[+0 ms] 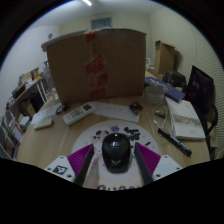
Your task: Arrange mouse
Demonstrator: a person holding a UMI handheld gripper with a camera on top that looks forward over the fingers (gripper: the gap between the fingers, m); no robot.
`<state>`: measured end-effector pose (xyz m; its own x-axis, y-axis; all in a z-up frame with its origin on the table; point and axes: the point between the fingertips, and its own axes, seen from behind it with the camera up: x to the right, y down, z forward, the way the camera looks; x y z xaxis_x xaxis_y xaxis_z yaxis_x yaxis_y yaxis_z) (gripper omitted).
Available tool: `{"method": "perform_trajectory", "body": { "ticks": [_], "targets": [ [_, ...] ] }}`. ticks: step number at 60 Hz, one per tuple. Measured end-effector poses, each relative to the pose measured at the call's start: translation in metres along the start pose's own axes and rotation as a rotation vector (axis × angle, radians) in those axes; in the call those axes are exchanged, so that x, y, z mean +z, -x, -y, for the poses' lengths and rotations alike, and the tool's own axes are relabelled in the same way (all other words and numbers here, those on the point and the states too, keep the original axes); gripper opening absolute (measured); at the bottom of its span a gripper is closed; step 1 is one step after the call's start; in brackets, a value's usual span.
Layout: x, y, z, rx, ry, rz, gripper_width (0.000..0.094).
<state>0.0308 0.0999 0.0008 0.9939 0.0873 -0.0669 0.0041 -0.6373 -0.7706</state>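
A black mouse lies on a white mat with black marks on the wooden desk. My gripper is open around it. The mouse stands between the two fingers, with a small gap at each side. The left finger's magenta pad and the right finger's magenta pad flank the mouse's sides. The mouse's rear end points toward me, and its front end points toward the back of the desk.
A large cardboard box stands at the back of the desk, with a white keyboard in front of it. An open book and a dark pen lie to the right. A dark screen stands beyond them. Shelves line the left.
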Motion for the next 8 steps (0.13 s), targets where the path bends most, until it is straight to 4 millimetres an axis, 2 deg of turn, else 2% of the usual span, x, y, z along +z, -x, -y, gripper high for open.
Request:
{"method": "perform_trajectory", "body": {
  "ticks": [2,8],
  "targets": [
    [-0.012,0.002,0.004,0.010,-0.014,0.004,0.0856],
    [-0.058,0.006,0.010,0.035,-0.036,-0.001,0.0842]
  ]
}}
